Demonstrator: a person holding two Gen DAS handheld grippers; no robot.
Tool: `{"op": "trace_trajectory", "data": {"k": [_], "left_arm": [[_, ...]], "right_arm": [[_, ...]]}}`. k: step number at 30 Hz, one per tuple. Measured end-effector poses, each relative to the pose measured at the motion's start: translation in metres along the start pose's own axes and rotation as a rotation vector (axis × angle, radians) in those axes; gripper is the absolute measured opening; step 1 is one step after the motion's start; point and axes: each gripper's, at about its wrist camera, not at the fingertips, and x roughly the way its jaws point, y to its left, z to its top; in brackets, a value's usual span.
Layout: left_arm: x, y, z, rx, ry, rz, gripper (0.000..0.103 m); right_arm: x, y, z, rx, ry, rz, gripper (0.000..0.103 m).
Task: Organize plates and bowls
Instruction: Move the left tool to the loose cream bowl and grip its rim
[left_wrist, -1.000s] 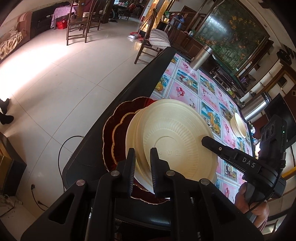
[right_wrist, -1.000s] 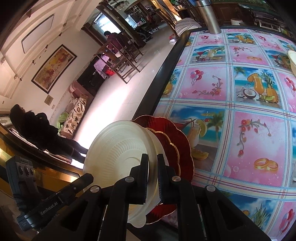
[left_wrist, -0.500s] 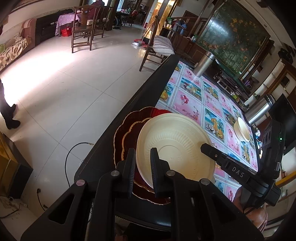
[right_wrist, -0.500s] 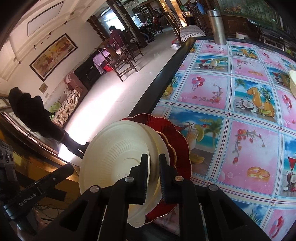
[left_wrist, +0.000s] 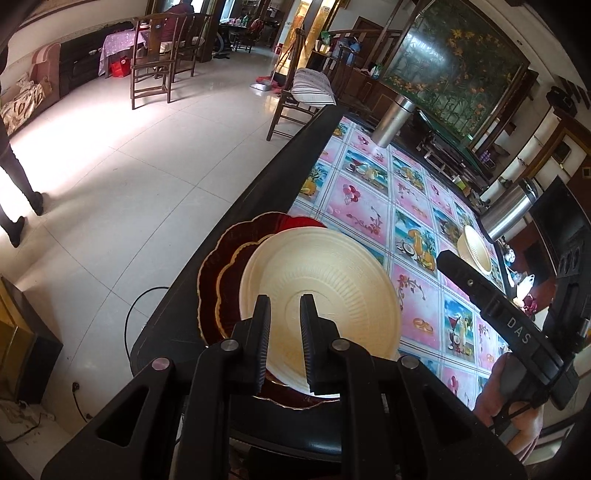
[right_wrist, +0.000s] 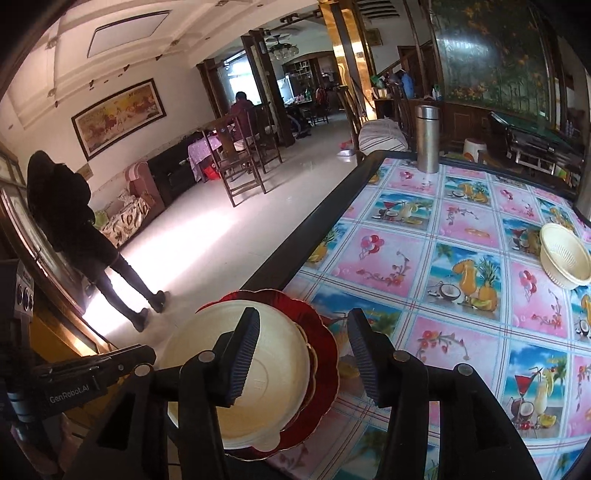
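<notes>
Ribbed cream plate (left_wrist: 325, 280) tops scalloped, gold-edged red plates (left_wrist: 221, 266).

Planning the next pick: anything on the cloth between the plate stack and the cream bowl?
Bare tablecloth only between plate stack and cream bowl, in the right wrist view.

The right gripper (right_wrist: 303, 354) is seen above the table corner, its jaws opening with nothing pressed between them. Below it, a cream plate (right_wrist: 255, 373) is stacked on two red scalloped plates (right_wrist: 325, 354) at the edge of a table (right_wrist: 291, 251) covered by a pink-and-blue patterned cloth. A cream bowl (right_wrist: 565, 258) and a steel flask (right_wrist: 427, 138) are placed farther along, while a person in dark clothes (right_wrist: 70, 221) is pictured standing on the tiled floor.
</notes>
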Motion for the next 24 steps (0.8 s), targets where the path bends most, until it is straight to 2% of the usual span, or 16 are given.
{"op": "trace_trajectory", "data": {"k": [8,9,11,13,15,20,24], "left_arm": [[0.012,-0.057,0.002,0.103,0.035,-0.038,0.015],[0.015,-0.069,0.002,0.123,0.042,-0.047,0.017],[0.02,-0.093,0.001,0.168,0.046,-0.064,0.036],[0.026,-0.119,-0.002,0.214,0.058,-0.082,0.042],[0.035,-0.146,-0.006,0.267,0.078,-0.098,0.042],[0.076,-0.206,-0.024,0.36,0.187,-0.129,0.042],[0.119,-0.242,-0.04,0.398,0.306,-0.14,0.05]], "right_arm": [[0.005,-0.065,-0.007,0.146,0.052,-0.024,0.051],[0.004,-0.074,-0.008,0.163,0.054,-0.027,0.051],[0.0,-0.093,-0.009,0.197,0.054,-0.035,0.051],[-0.006,-0.113,-0.011,0.229,0.047,-0.054,0.051],[-0.014,-0.136,-0.014,0.267,0.035,-0.072,0.051],[-0.033,-0.195,-0.021,0.361,0.01,-0.123,0.052],[-0.048,-0.245,-0.033,0.43,0.005,-0.169,0.052]]}}
